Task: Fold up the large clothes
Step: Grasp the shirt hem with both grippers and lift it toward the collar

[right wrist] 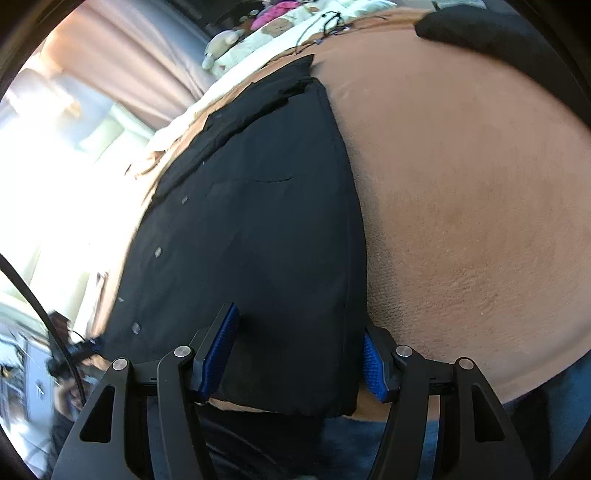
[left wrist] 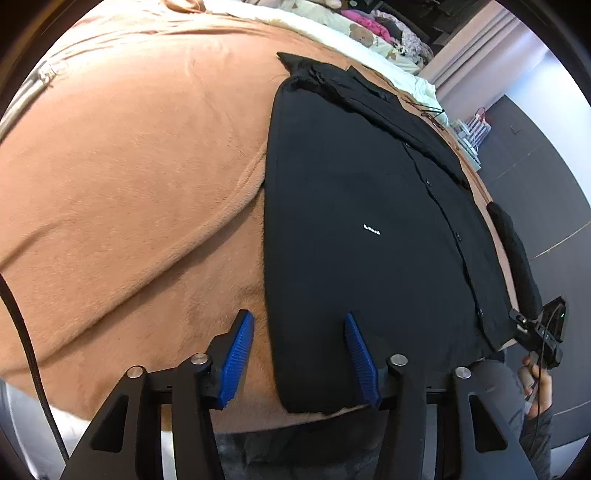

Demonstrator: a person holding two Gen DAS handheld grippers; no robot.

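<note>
A black button-up shirt (left wrist: 351, 203) lies flat on a brown blanket (left wrist: 129, 166), folded into a long narrow shape with its collar at the far end. My left gripper (left wrist: 298, 315) is low over the shirt's near left corner. Its jaws are apart: one blue pad (left wrist: 236, 362) is over the blanket, the other over the cloth, and the hem edge runs between them. In the right wrist view my right gripper (right wrist: 300, 319) straddles the near right corner of the shirt (right wrist: 258, 221), with its jaws apart and the shirt's side edge just inside the right pad (right wrist: 373, 365).
Cream bedding with soft toys (left wrist: 373, 37) lies beyond the collar. Grey floor (left wrist: 546, 177) and a curtain are off the bed's right side. A dark item (right wrist: 480, 26) sits on the blanket (right wrist: 461, 184) at the far right. A hand (left wrist: 535, 373) holds the other gripper at the bed's edge.
</note>
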